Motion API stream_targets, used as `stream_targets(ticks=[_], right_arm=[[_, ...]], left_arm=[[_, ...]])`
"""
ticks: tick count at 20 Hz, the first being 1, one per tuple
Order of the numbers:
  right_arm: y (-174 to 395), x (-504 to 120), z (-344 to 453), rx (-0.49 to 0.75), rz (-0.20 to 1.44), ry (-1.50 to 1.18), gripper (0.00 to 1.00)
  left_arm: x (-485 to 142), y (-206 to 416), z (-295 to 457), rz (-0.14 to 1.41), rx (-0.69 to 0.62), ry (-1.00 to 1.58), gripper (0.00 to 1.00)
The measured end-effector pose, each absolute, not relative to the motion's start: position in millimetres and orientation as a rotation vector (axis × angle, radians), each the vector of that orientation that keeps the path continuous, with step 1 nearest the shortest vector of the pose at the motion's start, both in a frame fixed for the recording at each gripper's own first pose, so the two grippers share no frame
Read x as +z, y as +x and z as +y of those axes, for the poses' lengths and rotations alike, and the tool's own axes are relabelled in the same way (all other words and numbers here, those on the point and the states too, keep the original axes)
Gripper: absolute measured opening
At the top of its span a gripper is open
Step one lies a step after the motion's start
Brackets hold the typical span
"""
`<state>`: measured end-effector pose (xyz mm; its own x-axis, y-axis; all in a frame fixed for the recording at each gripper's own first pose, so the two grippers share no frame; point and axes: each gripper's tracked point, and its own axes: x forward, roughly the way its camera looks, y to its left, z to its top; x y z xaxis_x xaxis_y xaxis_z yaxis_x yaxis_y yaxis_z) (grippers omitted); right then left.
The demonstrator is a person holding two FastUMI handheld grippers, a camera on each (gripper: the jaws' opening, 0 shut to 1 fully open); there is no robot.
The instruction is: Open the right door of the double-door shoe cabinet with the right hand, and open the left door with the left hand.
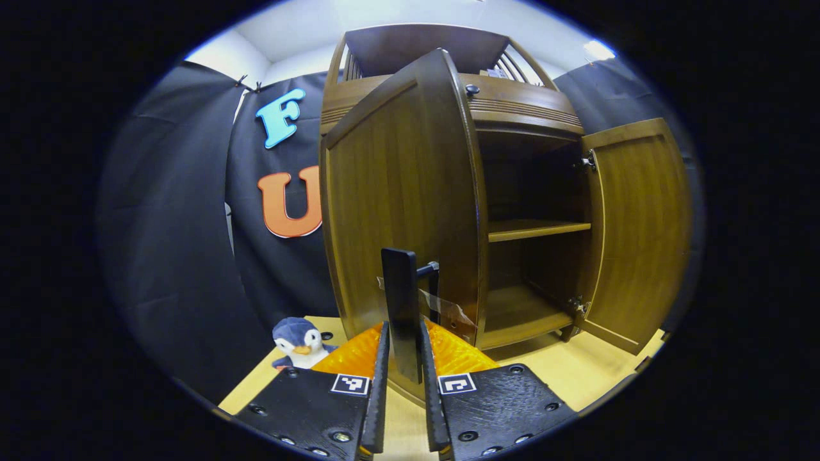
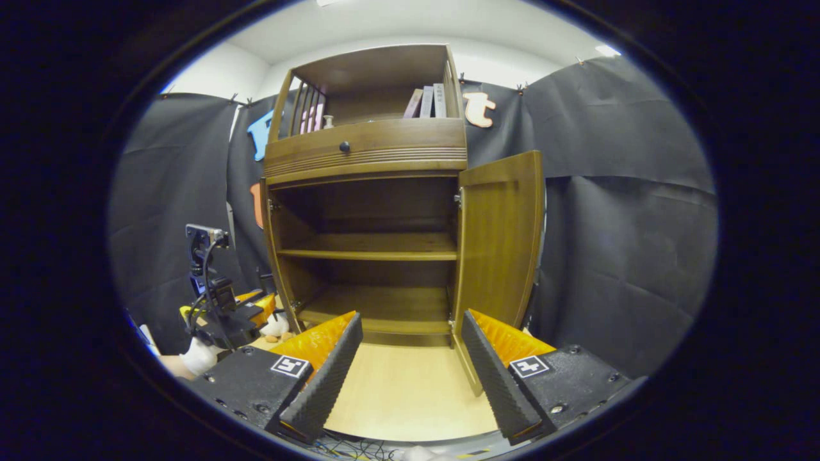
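In the left gripper view, the left gripper (image 1: 405,358) is clamped on the dark bar handle (image 1: 401,307) of the left door (image 1: 397,211), which is swung wide open. In the right gripper view, the right gripper (image 2: 410,358) is spread, holding nothing. Beyond, the brown wooden shoe cabinet (image 2: 365,153) is seen on the pale floor (image 2: 403,384), its right door (image 2: 496,237) open and shelves (image 2: 371,246) bare.

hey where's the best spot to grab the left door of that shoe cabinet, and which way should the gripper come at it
Take the left door by its dark upright bar handle, near the free edge. Come straight on from the front with a finger on each side, as the left gripper does now. The bar stands off the panel on a post, leaving room for fingers behind it.
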<state>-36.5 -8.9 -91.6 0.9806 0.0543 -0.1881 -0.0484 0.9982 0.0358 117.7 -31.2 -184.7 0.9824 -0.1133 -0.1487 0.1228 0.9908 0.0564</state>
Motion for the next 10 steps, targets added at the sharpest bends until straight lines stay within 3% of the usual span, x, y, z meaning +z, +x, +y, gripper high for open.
stream_targets(ticks=[4, 5, 6, 9, 10], right_arm=[[-35.6, -93.8, 0.9, 0.08, 0.197, 0.036, 0.99], [-35.1, -94.2, 1.4, 0.083, 0.195, 0.035, 0.99], [-34.3, -94.1, 2.3, 0.085, 0.196, 0.035, 0.99], [-33.1, -95.5, 3.6, 0.088, 0.201, 0.035, 0.99], [-33.2, -95.5, 3.5, 0.087, 0.202, 0.035, 0.99]], left_arm=[[-183.8, 112.7, -22.0, 0.144, -0.126, 0.05, 0.24], [-183.6, 113.4, -22.5, 0.146, -0.131, 0.034, 0.29], [-182.8, 112.4, -23.0, 0.149, -0.143, 0.017, 0.22], [-182.7, 110.9, -20.9, 0.15, -0.15, -0.004, 0.24], [-183.3, 111.6, -15.7, 0.15, -0.14, -0.01, 0.21]])
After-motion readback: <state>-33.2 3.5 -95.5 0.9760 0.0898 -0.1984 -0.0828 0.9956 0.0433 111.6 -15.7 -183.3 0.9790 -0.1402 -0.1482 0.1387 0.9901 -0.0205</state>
